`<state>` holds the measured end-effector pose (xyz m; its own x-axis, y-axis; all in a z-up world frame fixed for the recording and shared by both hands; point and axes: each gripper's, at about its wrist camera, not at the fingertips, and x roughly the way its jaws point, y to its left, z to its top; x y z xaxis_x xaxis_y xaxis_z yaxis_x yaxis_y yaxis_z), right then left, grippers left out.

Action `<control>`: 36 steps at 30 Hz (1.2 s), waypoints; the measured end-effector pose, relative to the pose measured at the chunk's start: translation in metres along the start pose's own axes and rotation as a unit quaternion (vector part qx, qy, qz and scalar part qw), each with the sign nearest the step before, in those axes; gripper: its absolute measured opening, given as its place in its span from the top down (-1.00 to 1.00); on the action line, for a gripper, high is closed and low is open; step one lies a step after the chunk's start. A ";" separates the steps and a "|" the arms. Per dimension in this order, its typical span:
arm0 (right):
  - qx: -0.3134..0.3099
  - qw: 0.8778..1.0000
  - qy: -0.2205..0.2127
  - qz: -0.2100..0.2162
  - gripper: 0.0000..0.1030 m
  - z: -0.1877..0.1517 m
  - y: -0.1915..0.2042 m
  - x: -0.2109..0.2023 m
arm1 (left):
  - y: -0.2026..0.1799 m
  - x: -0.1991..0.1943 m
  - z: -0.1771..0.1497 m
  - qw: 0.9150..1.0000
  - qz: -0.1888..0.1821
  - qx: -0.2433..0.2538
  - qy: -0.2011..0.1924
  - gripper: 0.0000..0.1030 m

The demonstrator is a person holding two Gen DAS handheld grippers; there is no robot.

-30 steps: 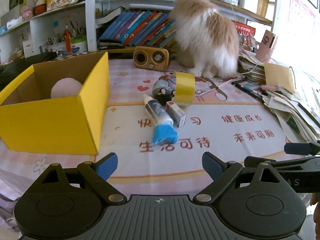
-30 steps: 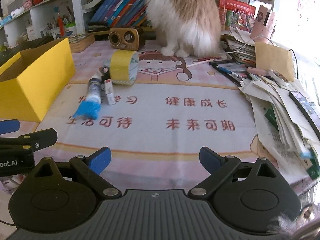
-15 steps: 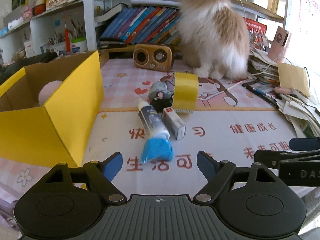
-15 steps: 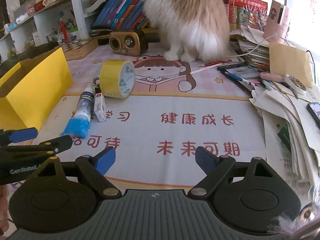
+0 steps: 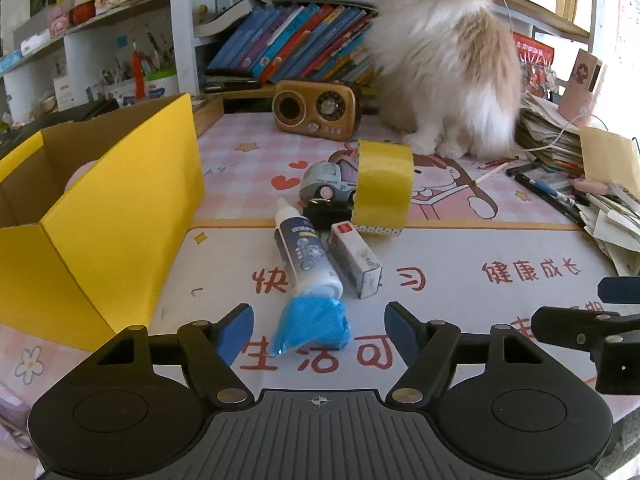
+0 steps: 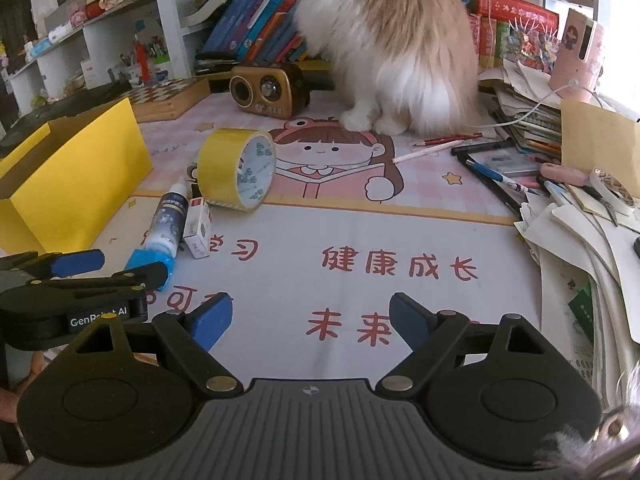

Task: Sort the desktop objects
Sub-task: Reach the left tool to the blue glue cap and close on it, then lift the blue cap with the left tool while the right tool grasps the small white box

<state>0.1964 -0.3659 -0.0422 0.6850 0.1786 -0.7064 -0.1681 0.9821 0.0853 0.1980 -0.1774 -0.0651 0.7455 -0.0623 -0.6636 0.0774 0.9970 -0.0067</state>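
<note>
Left wrist view: the left gripper (image 5: 319, 327) stood apart and empty, straddling the glue bottle's blue cap (image 5: 310, 326); closing squarely on it seemed best, then carrying to the yellow box (image 5: 120, 216).
Right wrist view: the right gripper (image 6: 310, 322) hung apart, empty, well clear of the tape roll (image 6: 236, 168).

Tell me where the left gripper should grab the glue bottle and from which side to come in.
Grip the white glue bottle across its round body, just beyond the blue cap. It lies flat, cap toward the open left gripper, so probably descend from above, with one finger on each long side. The right side is tight: the small white box lies close alongside.
</note>
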 end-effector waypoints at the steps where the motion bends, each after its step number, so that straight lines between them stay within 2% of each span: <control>1: -0.001 1.000 0.002 0.002 -0.67 0.000 0.000 0.001 | 0.000 0.002 0.000 1.000 0.002 0.000 0.001 -0.42; 5: -0.010 1.000 0.007 0.011 -0.67 0.003 0.002 0.007 | 0.000 0.008 0.001 1.000 0.007 -0.004 0.007 -0.41; 11: -0.022 0.999 0.014 0.020 -0.67 0.007 0.007 0.016 | -0.001 0.026 0.000 0.999 0.015 0.006 0.029 -0.13; 13: -0.023 0.999 0.016 0.022 -0.67 0.008 0.008 0.019 | 0.002 0.031 -0.001 0.999 0.018 -0.003 0.040 0.11; 15: -0.026 0.999 0.018 0.027 -0.67 0.010 0.009 0.023 | 0.005 0.030 -0.001 0.999 0.016 -0.007 0.040 0.20; 20: -0.036 0.998 0.025 0.051 -0.62 0.017 0.019 0.036 | 0.016 0.013 -0.001 0.999 0.000 -0.021 0.048 0.24; 22: -0.042 0.997 0.026 0.064 -0.56 0.021 0.025 0.043 | 0.022 0.001 -0.003 0.999 0.005 -0.022 0.044 0.24; 27: -0.065 0.993 0.033 0.097 0.00 0.034 0.046 0.067 | 0.048 -0.031 -0.006 0.997 0.039 -0.059 0.032 0.25; 31: -0.081 0.990 0.025 0.111 0.09 0.042 0.063 0.081 | 0.059 -0.055 -0.007 0.995 0.059 -0.075 0.013 0.25; 36: -0.099 0.989 0.027 0.104 0.34 0.047 0.076 0.099 | 0.060 -0.067 -0.011 0.995 0.070 -0.075 0.011 0.24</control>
<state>0.2850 -0.2707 -0.0727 0.5833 0.3677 -0.7242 -0.4415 0.8920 0.0972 0.1453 -0.1124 -0.0290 0.7274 0.0769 -0.6819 -0.1272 0.9916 -0.0239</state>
